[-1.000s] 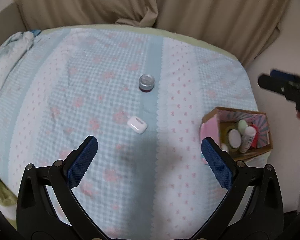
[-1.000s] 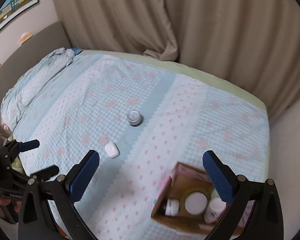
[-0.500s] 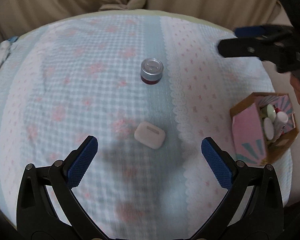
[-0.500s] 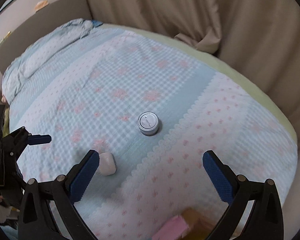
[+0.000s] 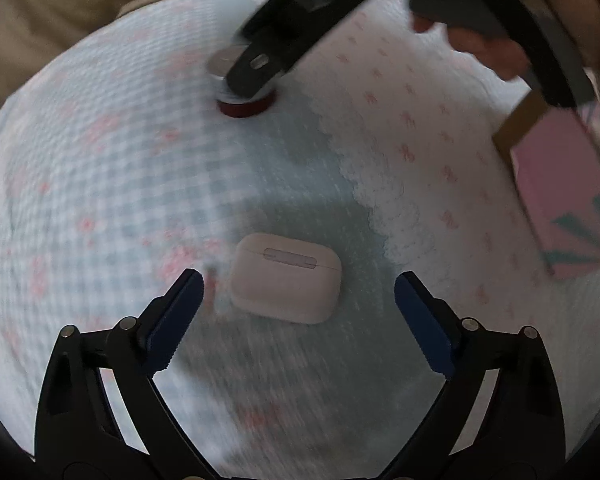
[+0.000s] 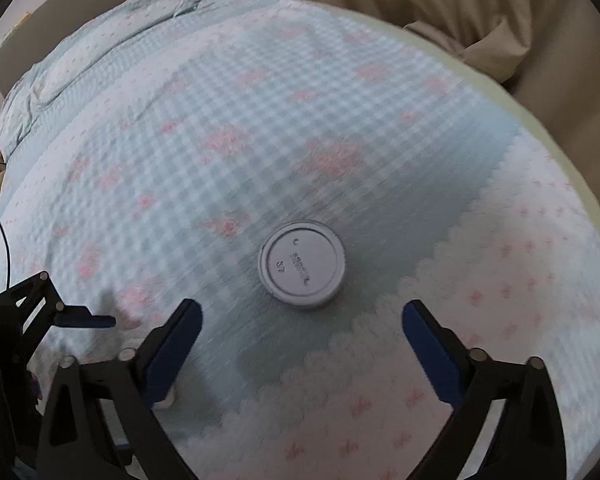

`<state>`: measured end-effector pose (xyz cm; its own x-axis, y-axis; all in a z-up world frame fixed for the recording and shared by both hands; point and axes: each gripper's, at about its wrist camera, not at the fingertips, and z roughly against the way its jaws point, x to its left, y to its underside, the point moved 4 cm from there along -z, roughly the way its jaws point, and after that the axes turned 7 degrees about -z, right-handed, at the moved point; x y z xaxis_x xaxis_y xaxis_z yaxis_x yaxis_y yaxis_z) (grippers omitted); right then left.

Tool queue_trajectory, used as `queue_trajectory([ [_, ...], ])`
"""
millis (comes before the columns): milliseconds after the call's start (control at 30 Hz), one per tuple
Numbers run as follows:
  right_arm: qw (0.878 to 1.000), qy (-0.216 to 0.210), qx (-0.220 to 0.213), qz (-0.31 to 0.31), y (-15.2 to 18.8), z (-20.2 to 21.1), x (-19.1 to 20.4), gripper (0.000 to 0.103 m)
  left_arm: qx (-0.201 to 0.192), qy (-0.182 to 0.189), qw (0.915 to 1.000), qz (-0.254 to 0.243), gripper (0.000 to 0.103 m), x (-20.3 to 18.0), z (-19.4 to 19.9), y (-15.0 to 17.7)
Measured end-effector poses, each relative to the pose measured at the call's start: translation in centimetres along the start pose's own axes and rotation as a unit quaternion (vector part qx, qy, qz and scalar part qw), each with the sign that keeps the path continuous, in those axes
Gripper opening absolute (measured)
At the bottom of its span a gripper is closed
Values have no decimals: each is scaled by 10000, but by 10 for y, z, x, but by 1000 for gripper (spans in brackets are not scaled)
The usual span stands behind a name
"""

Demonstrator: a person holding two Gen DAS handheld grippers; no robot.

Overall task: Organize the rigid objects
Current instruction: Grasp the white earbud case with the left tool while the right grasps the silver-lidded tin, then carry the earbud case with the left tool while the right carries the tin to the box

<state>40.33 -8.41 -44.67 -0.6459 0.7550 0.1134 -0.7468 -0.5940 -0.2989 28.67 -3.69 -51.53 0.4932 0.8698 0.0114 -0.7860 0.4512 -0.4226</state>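
A white earbud case point(image 5: 286, 277) lies flat on the blue checked bedspread, just ahead of and between the fingers of my open left gripper point(image 5: 298, 320). A small round jar with a silver lid point(image 6: 302, 266) and dark red base point(image 5: 242, 106) stands upright farther back. My open right gripper point(image 6: 300, 344) hovers just short of the jar, and its arm partly covers the jar in the left wrist view. Neither gripper holds anything. A sliver of the earbud case point(image 6: 166, 400) peeks out behind my right gripper's left finger.
A cardboard box with a pink flap point(image 5: 560, 184) sits at the bed's right edge. Beige curtains point(image 6: 440, 0) hang behind the bed. A crumpled blue cover point(image 6: 100, 32) lies at the far left. The left gripper's finger point(image 6: 84, 320) shows low left in the right wrist view.
Both grippers have dropped closer to the bed. The left one has closed in on the earbud case and the right one on the jar. Both stay open.
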Motion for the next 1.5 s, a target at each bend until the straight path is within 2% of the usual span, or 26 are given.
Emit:
queue_trajectory([
  [67,9999,-49,105,43,0,-15,0,95,13,-21,9999,-123,94,-1,-7,0],
  [133,9997,-91,199,101,0,-26,1,86,20,7,9999,-123,90,-1,-11,0],
  [267,9996,-96,179,177,-3,-39,3,86,15,149,9999,51,85,4,-16,0],
  [367,9997,-90,116,192,-7,-45,4,86,3,128,9999,54,73,7,-17,1],
  [433,9996,-104,201,193,-11,-52,4,69,-15,134,9999,95,65,9,-15,2],
  [467,9995,-64,232,206,-11,-54,4,67,-30,132,9998,171,59,13,-14,2],
  [567,9993,149,172,297,-15,-55,5,50,-55,230,9991,361,59,19,-11,3],
  [833,9995,217,171,134,-18,-53,5,50,-114,218,9982,539,59,20,-3,9],
  [1067,9997,212,97,12,-8,-32,14,49,-181,162,9974,674,59,29,17,8],
  [1300,9996,218,-135,-142,-11,17,21,49,-364,-24,9967,722,59,39,64,-3],
  [1500,9990,264,-282,-239,-12,82,33,49,-559,-153,9962,657,59,28,121,-16],
])
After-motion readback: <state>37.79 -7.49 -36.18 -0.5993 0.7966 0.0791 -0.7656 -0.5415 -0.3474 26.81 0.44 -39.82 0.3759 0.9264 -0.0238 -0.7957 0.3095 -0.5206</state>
